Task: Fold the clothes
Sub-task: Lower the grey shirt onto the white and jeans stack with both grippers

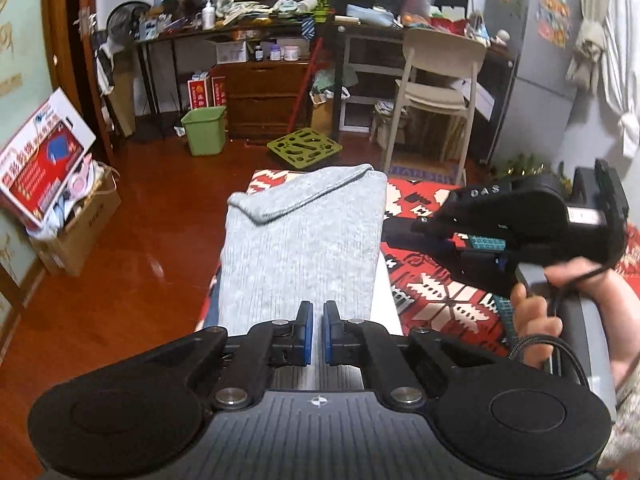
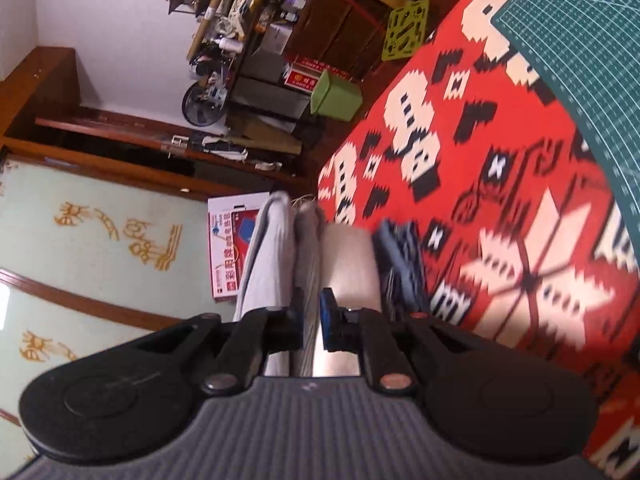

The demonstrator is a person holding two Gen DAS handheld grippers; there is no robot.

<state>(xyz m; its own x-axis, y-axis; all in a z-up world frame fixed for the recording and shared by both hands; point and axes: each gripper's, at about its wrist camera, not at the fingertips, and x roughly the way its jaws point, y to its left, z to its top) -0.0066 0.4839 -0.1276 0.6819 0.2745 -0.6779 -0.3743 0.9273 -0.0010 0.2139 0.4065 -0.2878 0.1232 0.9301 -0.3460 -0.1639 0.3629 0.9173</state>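
Left gripper (image 1: 318, 316) angled down over folded grey sweater (image 1: 308, 236) on bench (image 2: 500, 152), jaws clenched, nothing between. Right gripper (image 2: 310, 312) rolled sideways, low, grasping grey sweater fold. Left view alone shows hand (image 1: 560, 300) on right gripper handle; right view alone shows green cutting mat (image 2: 580, 40).

Left tongs (image 1: 318, 330) shut, empty; right tongs (image 2: 310, 322) rolled sideways, seemingly clamped.
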